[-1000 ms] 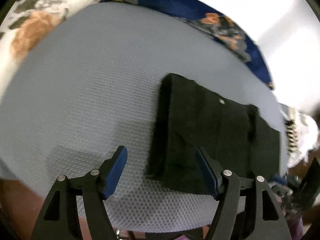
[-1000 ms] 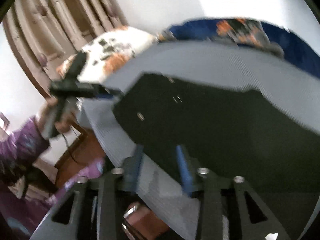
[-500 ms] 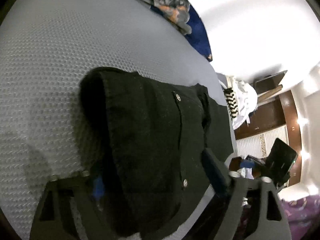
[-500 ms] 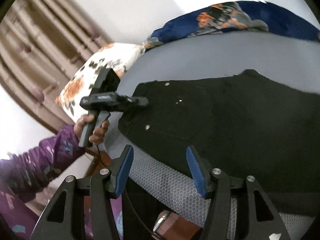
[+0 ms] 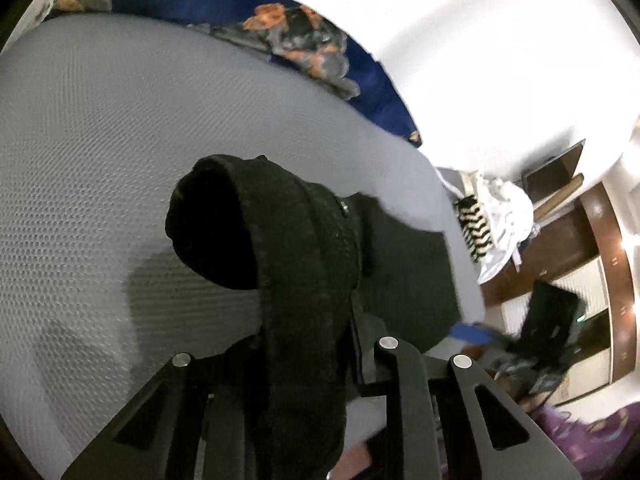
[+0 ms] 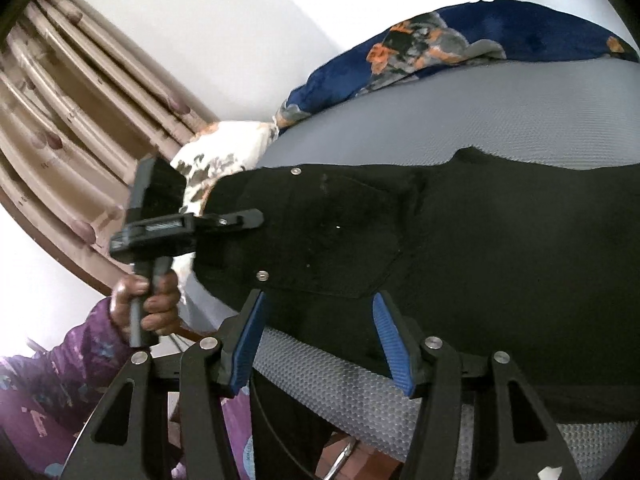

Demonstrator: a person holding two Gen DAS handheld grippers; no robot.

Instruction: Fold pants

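Now the black studded fabric pants [image 6: 460,248] lie spread along the near edge of the grey textured mattress [image 6: 520,120]. Their waistband end is pinched and lifted by the closed left gripper [image 5: 308,352]. Jaws parted and empty, the right gripper [image 6: 320,340] hovers at the near edge.

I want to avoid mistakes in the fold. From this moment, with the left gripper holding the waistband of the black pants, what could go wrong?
1. The left gripper pinches only a thick bunch of the pants at the waistband; it may slip out when lifted.
2. The right gripper is open and holds nothing, so a one-sided pull may skew the fold.
3. The pants lie near the edge of the grey mattress; the cloth might slide off.
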